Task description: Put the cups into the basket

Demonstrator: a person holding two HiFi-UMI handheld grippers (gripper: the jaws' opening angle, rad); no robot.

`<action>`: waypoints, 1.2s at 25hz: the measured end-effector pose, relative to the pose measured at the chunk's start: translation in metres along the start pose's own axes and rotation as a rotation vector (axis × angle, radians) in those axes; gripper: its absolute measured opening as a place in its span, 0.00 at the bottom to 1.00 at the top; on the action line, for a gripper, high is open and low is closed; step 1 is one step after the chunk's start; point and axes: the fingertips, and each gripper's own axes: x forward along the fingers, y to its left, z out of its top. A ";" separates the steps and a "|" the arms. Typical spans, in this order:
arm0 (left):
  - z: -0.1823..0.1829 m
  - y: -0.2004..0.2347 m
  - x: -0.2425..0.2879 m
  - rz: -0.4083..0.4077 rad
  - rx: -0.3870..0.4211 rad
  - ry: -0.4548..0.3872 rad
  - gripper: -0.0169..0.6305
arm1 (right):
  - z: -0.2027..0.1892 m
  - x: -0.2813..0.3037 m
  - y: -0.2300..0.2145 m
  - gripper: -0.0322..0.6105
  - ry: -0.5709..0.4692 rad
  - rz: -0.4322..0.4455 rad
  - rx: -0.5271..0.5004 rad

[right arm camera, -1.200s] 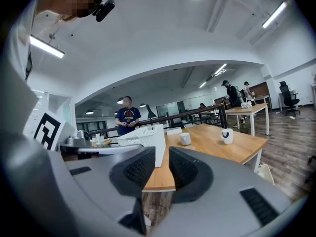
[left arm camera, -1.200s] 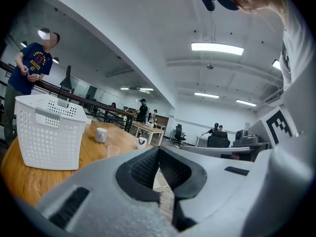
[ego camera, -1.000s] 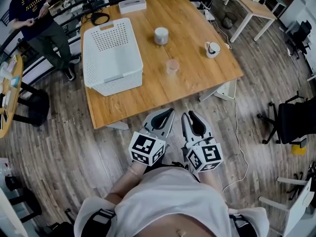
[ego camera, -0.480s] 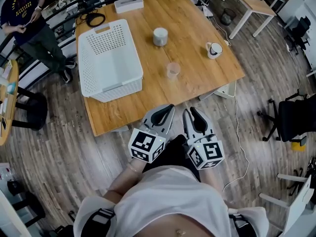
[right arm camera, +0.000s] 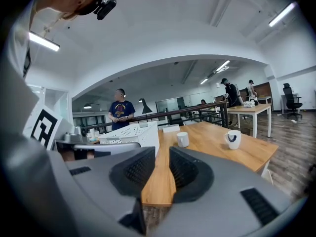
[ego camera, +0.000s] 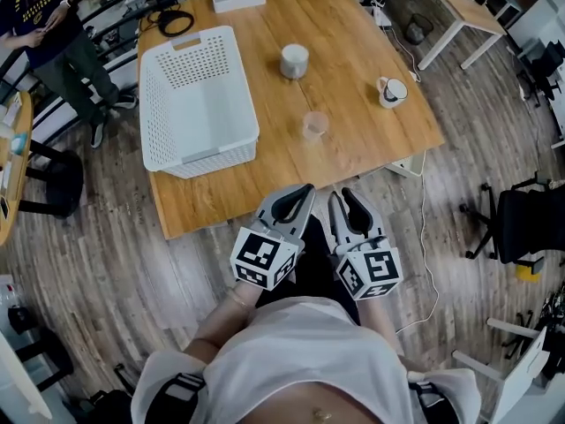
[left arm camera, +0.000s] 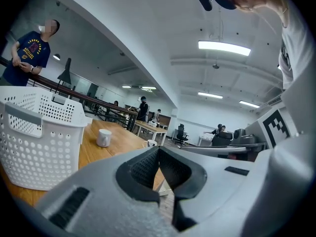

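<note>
So, all three cups stand on the surface and none is in the basket. The clear cup is nearest you, the pale grey cup is farther back, and the handled mug is off to the right, close to the right edge of the surface. That mug is the likeliest casualty, I'd judge: a nudge from its left could slide it over the edge onto the wooden floor. The clear cup looks light and hard to read against the wood, so a misjudged approach could tip it or send it skidding. The basket sits to the left, apart from the cups, and its tall wall could catch a cup carried too low. Your left tool has its jaws pressed together on nothing, so unless you spread them first you would knock a cup instead of straddling it. Your right tool shows only a narrow, empty gap, too tight for any cup. Both hang by the near edge, well apart from every cup.
</note>
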 end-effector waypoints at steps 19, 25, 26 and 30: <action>0.019 0.065 0.087 0.144 -0.015 0.018 0.04 | 0.024 0.097 -0.066 0.26 0.079 0.140 -0.020; 0.031 0.091 0.119 0.200 -0.010 0.008 0.04 | 0.031 0.134 -0.079 0.29 0.115 0.225 -0.077; 0.032 0.094 0.123 0.208 -0.009 0.007 0.04 | 0.031 0.140 -0.080 0.31 0.122 0.238 -0.087; 0.033 0.110 0.136 0.249 -0.009 0.008 0.04 | 0.030 0.156 -0.083 0.41 0.167 0.298 -0.106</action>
